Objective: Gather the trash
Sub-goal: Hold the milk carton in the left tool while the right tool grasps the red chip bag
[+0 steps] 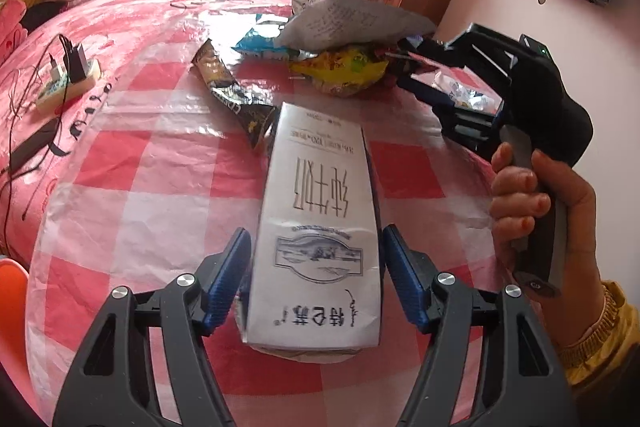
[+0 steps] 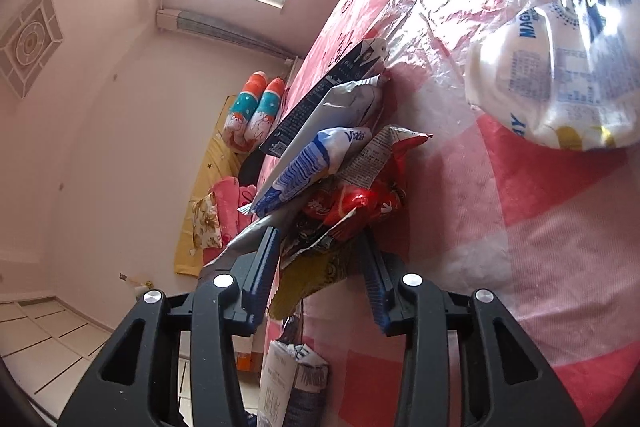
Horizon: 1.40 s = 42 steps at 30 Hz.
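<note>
The left gripper is clamping the white milk carton; the right gripper is pinching a wrapper bundle, likely binning next.

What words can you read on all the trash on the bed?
"纯牛奶": milk carton between the left tongs, seen upside down.
"特仑苏": same carton, lower end.
"MAG...": white wrapper, cut off.
"Vinda", I think: blue and white packet.
Paper sheet: handwriting, too small to read.
Black wrapper and small print elsewhere: too blurred.
</note>
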Each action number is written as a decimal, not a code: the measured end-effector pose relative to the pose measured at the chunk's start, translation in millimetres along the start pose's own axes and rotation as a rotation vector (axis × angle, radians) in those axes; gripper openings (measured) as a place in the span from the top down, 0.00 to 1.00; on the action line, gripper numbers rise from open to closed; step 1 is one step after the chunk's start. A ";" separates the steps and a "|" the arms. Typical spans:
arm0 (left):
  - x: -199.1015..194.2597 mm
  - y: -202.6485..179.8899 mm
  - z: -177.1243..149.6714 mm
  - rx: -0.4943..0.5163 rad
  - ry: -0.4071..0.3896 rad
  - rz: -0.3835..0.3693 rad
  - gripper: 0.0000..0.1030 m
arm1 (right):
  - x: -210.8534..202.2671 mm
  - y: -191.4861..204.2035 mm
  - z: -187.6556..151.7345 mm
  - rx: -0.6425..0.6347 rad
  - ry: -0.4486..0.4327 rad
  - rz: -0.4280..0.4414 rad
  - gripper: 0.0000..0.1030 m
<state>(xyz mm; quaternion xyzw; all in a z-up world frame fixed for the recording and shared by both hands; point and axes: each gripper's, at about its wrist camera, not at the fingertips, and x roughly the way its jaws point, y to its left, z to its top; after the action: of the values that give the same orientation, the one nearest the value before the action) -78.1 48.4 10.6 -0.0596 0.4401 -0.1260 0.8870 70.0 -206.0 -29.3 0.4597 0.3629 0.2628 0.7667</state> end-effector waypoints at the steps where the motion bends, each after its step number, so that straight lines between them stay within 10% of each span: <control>1: 0.4 -0.5 -0.2 0.004 0.001 0.002 0.33 | 0.9 0.5 1.2 0.000 -0.005 -0.004 0.59; 19: -4.1 0.8 -3.3 -0.028 -0.017 0.020 0.37 | -20.9 -4.9 -9.7 0.002 -0.031 -0.035 0.77; 42: -29.7 11.6 -23.8 -0.069 -0.065 -0.038 0.37 | -115.2 34.7 -122.2 -0.201 0.067 -0.139 0.78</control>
<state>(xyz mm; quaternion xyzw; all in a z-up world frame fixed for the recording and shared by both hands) -112.3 67.9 16.5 -0.1028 0.4139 -0.1255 0.8958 -98.9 -212.9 -0.3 0.3452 0.3909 0.2594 0.8129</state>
